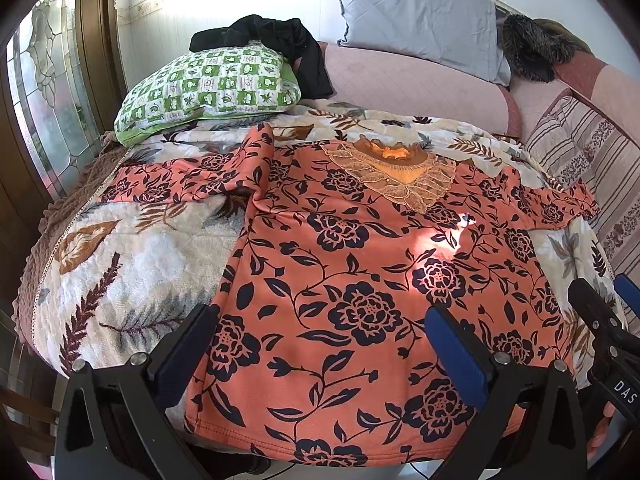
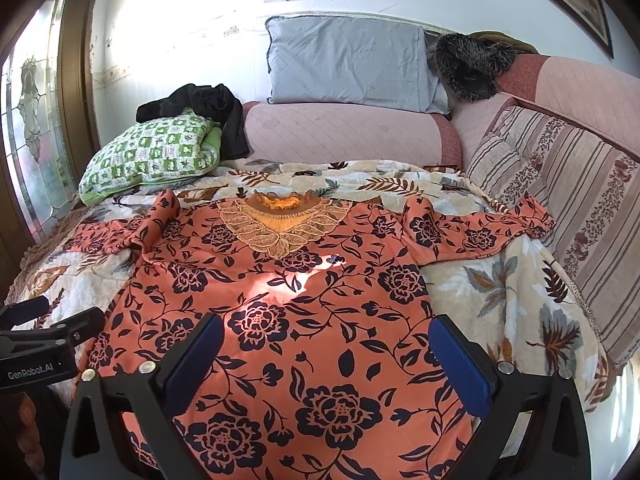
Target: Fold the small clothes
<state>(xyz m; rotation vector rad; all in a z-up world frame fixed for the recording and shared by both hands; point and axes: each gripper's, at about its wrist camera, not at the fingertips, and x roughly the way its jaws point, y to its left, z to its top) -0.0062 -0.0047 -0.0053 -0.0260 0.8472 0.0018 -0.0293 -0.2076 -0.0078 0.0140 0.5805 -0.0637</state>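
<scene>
An orange top with dark flower print [image 1: 352, 280] lies spread flat, front up, on a floral blanket [image 1: 132, 264], lace collar [image 1: 404, 176] at the far end and both sleeves out sideways. It also shows in the right wrist view [image 2: 320, 320]. My left gripper [image 1: 324, 320] is open and empty above the hem's left half. My right gripper [image 2: 324, 332] is open and empty above the hem's right half. The right gripper also shows at the right edge of the left wrist view [image 1: 608, 304]; the left gripper shows at the left edge of the right wrist view [image 2: 60, 320].
A green checked pillow [image 1: 208, 88] with black clothes [image 1: 272, 40] on it lies at the far left. A grey pillow [image 1: 416, 20] leans on the wall. Pink cushions [image 1: 416, 88] line the back, striped cushions [image 2: 580, 208] the right. A glass door [image 1: 44, 100] stands left.
</scene>
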